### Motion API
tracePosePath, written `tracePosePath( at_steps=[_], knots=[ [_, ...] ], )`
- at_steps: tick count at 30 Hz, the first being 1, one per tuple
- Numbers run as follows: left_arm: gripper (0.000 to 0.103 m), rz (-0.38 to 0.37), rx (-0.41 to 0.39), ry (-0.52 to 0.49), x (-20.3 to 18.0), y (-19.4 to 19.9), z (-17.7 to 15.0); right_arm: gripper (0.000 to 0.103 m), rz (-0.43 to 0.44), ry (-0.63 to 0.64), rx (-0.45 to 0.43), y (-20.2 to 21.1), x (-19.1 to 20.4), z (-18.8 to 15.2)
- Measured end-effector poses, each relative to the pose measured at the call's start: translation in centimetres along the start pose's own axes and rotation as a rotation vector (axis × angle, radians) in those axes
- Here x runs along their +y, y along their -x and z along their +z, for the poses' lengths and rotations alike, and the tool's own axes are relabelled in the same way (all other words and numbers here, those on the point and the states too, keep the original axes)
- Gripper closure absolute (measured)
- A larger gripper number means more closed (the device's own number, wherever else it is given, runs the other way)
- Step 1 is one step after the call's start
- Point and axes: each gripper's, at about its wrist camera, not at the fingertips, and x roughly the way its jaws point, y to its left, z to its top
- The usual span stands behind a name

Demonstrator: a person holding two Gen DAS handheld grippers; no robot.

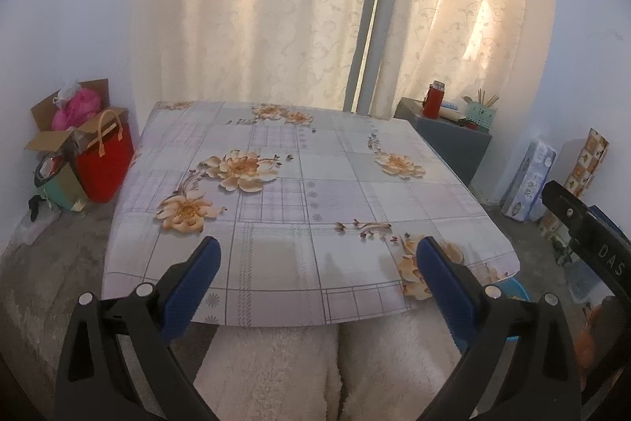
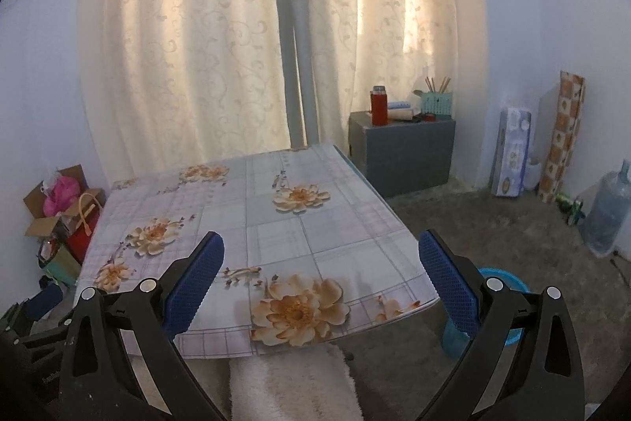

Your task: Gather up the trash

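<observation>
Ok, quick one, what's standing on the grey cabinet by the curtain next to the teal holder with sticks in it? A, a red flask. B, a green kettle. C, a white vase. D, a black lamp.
A: a red flask with a metal cap stands on the grey cabinet, left of the teal holder; no kettle, vase or lamp shows there.

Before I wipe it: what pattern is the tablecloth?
Pale checks with orange flowers on the tablecloth; clearest in the left wrist view.
</observation>
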Motion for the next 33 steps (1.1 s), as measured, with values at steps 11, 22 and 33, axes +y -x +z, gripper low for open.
tracePosePath(
  at_steps=[11, 22, 33],
  knots=[
    [0.006, 0.037, -0.007, -0.013, -0.4, 0.1, 0.1, 0.008, -0.017, -0.017, 0.013, 0.1, -0.4, -0.2],
    [0.006, 0.125, -0.029, -0.059, -1.3, 0.4, 0.0, 0.008, -0.098, 0.010, 0.036, 0.7, -1.0, -1.1],
    [0.006, 0.145, -0.032, -0.070, -1.6, 0.5, -0.4, 0.008, -0.208, 0.068, 0.006, 1.8, -0.8, -2.0]
  ],
)
